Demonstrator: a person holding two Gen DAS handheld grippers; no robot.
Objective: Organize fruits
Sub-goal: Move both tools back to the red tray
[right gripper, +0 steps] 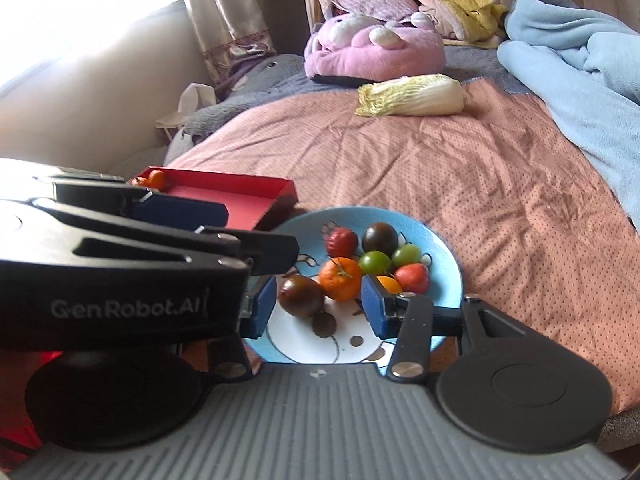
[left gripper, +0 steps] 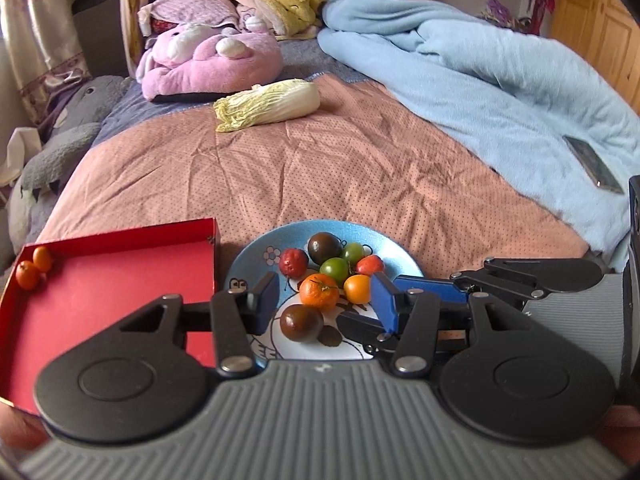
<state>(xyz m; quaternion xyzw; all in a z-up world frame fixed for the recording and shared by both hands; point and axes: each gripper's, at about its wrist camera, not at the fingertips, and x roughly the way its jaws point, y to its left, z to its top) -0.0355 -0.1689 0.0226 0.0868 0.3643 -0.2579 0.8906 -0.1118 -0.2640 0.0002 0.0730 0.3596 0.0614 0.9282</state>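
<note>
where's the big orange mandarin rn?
On the blue plate, front-centre in both wrist views: the mandarin sits between the dark tomato and the small yellow fruit.

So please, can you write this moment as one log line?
left gripper: open, empty | right gripper: open, empty | both over blue plate | red tray: two oranges

One legible text: "GenRobot.AI", grey lettering on the black side of the left tongs, just left of the blue plate. Nothing else readable.

Fruits lie on a plate, tray to its left, cabbage behind.
</note>
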